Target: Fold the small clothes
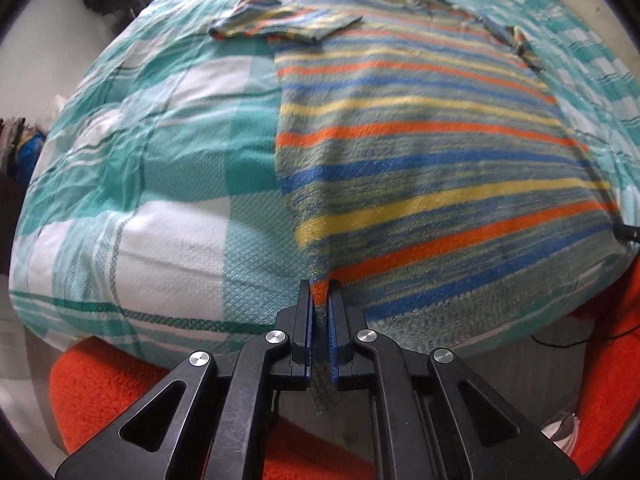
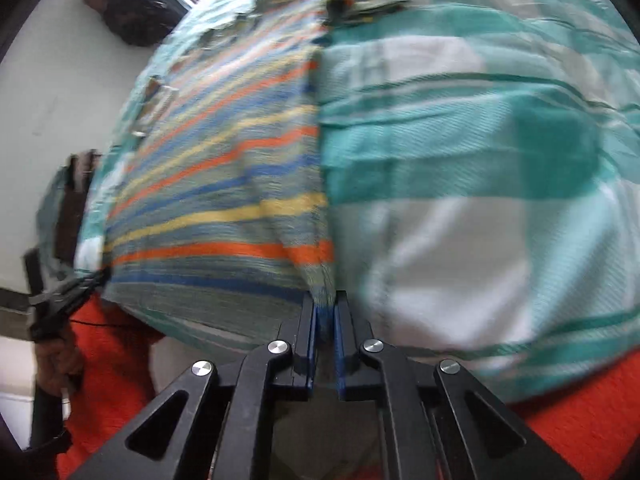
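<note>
A striped knit T-shirt in orange, blue, yellow and grey-green lies spread on a bed, hem toward me. Its left sleeve is folded in over the chest. My left gripper is shut on the shirt's near left hem corner. In the right wrist view the same shirt fills the left half, and my right gripper is shut on its near right hem corner. The other gripper shows at the far left edge there.
The bed is covered by a teal and white checked sheet. An orange rug lies below the bed's near edge. A dark object sits by the wall at the back left.
</note>
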The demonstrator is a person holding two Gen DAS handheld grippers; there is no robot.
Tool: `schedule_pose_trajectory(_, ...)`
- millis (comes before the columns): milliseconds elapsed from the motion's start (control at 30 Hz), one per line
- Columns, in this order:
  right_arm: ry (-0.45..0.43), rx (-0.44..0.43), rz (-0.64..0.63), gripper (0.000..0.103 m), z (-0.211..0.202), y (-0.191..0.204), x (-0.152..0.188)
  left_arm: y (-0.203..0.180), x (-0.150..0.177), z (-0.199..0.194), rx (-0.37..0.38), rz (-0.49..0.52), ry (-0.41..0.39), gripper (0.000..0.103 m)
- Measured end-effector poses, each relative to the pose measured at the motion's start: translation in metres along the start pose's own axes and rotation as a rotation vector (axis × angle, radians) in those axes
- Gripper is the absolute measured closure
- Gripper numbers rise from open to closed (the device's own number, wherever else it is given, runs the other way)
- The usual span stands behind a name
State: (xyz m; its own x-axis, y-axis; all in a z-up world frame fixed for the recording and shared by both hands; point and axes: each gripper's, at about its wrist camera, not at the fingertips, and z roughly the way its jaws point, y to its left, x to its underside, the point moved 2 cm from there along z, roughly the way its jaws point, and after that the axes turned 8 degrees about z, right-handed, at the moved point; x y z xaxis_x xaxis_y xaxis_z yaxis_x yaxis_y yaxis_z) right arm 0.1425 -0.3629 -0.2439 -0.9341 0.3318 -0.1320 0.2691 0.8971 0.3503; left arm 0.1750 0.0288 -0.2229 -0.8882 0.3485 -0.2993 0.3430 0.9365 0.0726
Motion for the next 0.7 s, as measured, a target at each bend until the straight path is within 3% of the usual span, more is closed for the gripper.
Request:
schedule_pose_trajectory(67,0.031,0.017,0.014,0.097,0.010,-0.005,0.003,-0.005,-0.001,0.005,-0.040,0.030,0.022,0.097)
schedule_pose_trajectory(133,0.022,0.033,0.002,0.096,0.012,-0.005,0.002,-0.009,-0.005,0.003,-0.094,0.073,0.029,0.089)
schedule_pose_trajectory(200,0.033,0.018,-0.001,0.085,0.005,-0.001,0.000,-0.011,-0.005,-0.013,-0.130,0.096,0.018,0.078)
schedule_pose_trajectory(267,0.021,0.023,-0.013,0.069,-0.016,0.001,-0.006,-0.006,-0.011,-0.037,-0.130,0.086,-0.043,0.049)
schedule_pose_trajectory(333,-0.055,0.062,-0.067,0.061,-0.046,0.011,-0.020,0.003,-0.029,-0.068,-0.130,0.062,-0.151,0.033)
schedule_pose_trajectory(433,-0.151,0.073,-0.173,0.060,-0.081,0.044,-0.057,0.007,-0.074,-0.091,-0.108,0.033,-0.278,0.025)
schedule_pose_trajectory(533,-0.240,0.011,-0.288,0.054,-0.094,0.090,-0.099,-0.001,-0.135,-0.080,-0.093,0.013,-0.369,0.022)
schedule_pose_trajectory(600,-0.280,-0.070,-0.343,0.052,-0.078,0.125,-0.127,-0.004,-0.162,-0.053,-0.080,-0.020,-0.377,0.021)
schedule_pose_trajectory(700,-0.260,-0.153,-0.348,0.052,-0.024,0.160,-0.153,-0.011,-0.176,-0.013,-0.086,-0.057,-0.345,0.022)
